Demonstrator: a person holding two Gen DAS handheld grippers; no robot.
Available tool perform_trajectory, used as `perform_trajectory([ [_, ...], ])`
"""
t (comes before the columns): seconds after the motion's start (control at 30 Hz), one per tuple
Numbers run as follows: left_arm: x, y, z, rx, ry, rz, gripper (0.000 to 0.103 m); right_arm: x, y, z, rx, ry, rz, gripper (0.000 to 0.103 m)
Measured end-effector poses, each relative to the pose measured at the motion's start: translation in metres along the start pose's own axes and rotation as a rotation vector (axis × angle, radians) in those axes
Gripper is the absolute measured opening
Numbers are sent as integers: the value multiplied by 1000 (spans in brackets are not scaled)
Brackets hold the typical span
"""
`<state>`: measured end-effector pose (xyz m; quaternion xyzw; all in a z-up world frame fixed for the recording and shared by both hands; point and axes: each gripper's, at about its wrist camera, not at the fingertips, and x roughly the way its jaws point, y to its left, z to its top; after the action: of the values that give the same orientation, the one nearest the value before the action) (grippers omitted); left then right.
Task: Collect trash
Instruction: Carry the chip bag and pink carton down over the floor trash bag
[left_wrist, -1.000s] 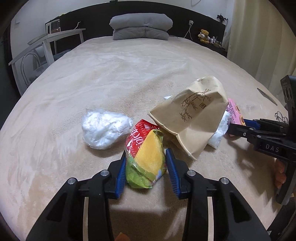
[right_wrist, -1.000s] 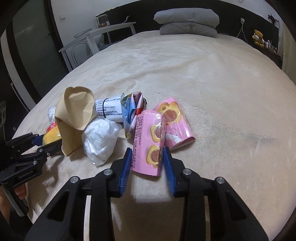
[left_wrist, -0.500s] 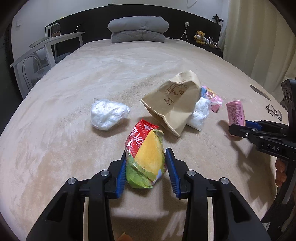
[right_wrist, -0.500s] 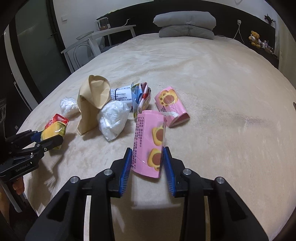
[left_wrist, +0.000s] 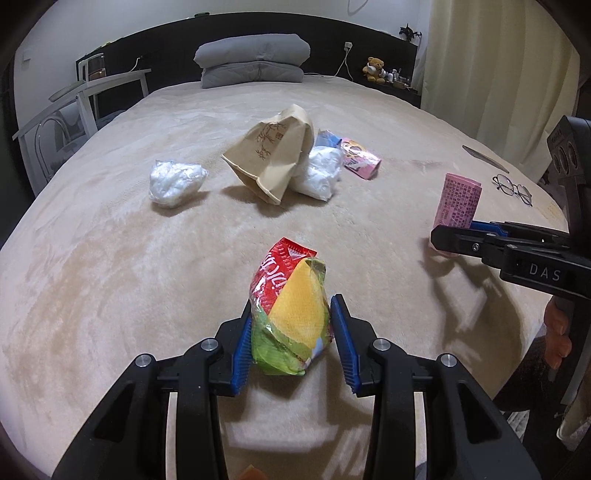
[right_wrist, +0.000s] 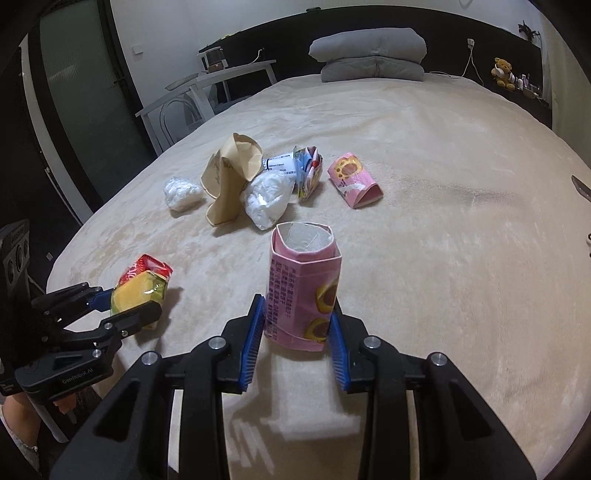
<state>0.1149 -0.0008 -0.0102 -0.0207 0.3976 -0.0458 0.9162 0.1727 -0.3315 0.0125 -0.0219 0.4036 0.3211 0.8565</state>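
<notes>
Clamping a crinkled red, yellow and green snack bag (left_wrist: 290, 314) between the blue pads of the left gripper (left_wrist: 293, 334), raised clear of the beige bed cover (left_wrist: 110, 277); right gripper (right_wrist: 298, 326) closed on the lower half of an open-topped pink carton (right_wrist: 304, 291), likewise lifted. Left behind near mid-bed: brown paper bag (left_wrist: 273, 158), two wads of white plastic film (left_wrist: 175, 181) (left_wrist: 319, 171), second pink carton (left_wrist: 360, 158) lying on its side, glasses (left_wrist: 513, 188) well apart at the edge. Both held pieces judged light and empty; foil bag soft and slippery, best pinched across its bulge; carton thin-walled, prone to crushing, better gripped low near the folded base. Remaining film wads likely springy, needing a deep bite.
</notes>
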Motion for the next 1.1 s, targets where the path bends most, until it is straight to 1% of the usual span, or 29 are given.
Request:
perform_trajectory([
  [0.37,-31,-29,-46,16,-9,-18,39,-38,11,-51,20,5,26,34],
  [0.5,-42,-41,-64,30,-15,-11,39,-54,18,-74,19,0,21,34],
  [0.6,-53,-50,-76,41,-23,-8,39,-64,22,-92,19,12,23,34],
  [0.77,-69,-63,-100,25,-20,-23,39,-80,32,-122,-1,28,24,34],
  [0.9,-78,-78,-117,33,4,-22,39,-93,39,-147,19,41,39,34],
  [1.0,-82,-91,-130,47,26,-36,39,-98,45,-163,36,70,52,34],
  [1.1,-80,-104,-143,70,71,-44,39,-94,48,-177,48,118,36,34],
])
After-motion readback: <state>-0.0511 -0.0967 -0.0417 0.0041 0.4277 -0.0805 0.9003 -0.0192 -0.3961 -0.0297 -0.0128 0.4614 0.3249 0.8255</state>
